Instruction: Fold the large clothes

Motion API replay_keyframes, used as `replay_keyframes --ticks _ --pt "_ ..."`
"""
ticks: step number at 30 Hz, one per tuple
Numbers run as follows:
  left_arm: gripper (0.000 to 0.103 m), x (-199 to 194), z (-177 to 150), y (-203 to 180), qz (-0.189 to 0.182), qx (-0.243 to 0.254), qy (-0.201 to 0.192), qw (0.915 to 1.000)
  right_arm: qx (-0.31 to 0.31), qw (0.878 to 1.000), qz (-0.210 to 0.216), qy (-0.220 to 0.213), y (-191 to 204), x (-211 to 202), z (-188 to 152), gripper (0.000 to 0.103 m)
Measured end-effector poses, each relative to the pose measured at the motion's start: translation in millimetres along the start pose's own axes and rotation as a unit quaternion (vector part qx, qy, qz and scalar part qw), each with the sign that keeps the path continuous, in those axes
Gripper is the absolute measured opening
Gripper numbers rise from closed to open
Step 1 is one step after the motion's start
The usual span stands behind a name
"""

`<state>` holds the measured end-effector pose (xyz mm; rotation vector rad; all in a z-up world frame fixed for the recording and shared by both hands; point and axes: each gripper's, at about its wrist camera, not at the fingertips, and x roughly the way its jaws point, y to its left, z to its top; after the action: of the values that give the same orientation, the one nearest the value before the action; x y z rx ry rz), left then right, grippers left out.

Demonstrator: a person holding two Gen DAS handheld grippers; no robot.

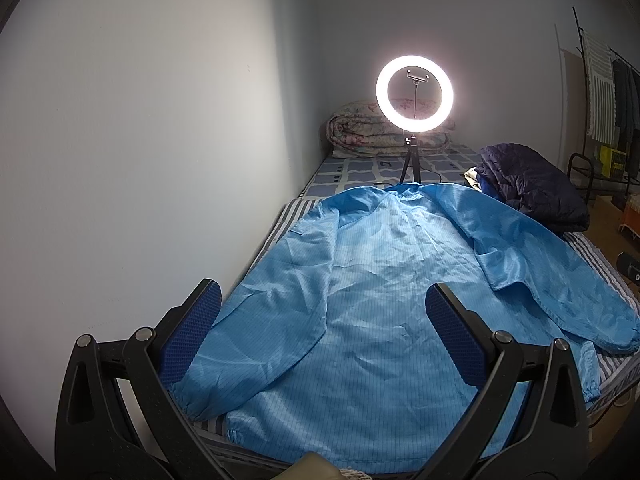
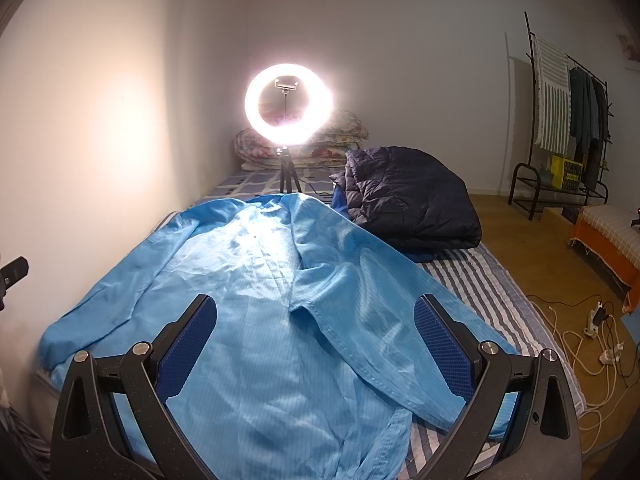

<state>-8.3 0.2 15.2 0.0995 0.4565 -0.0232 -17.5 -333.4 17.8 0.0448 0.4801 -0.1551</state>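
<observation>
A large light-blue coat (image 1: 376, 288) lies spread flat on the bed, collar toward the far end, both sleeves stretched out to the sides. It also shows in the right wrist view (image 2: 256, 280). My left gripper (image 1: 322, 300) hangs open and empty above the coat's lower left part, near the left sleeve cuff (image 1: 192, 400). My right gripper (image 2: 314, 312) hangs open and empty above the coat's lower right part, over the right sleeve (image 2: 384, 320). Part of the left gripper (image 2: 12, 276) shows at the left edge of the right wrist view.
A lit ring light on a tripod (image 1: 414, 94) stands on the bed beyond the collar. A folded dark puffer jacket (image 2: 412, 196) lies at the right. A folded quilt (image 1: 360, 132) is at the bed head. A wall runs along the left. Cables (image 2: 592, 332) lie on the floor.
</observation>
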Motion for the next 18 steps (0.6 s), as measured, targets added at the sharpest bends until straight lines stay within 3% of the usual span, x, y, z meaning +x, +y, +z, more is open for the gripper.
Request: replay_keyframes --ticks 18 --pt "0.103 0.9 -1.4 0.8 0.001 0.0 0.0 1.0 0.004 1.0 0.002 0.001 2.5 2.1 1.1 0.099"
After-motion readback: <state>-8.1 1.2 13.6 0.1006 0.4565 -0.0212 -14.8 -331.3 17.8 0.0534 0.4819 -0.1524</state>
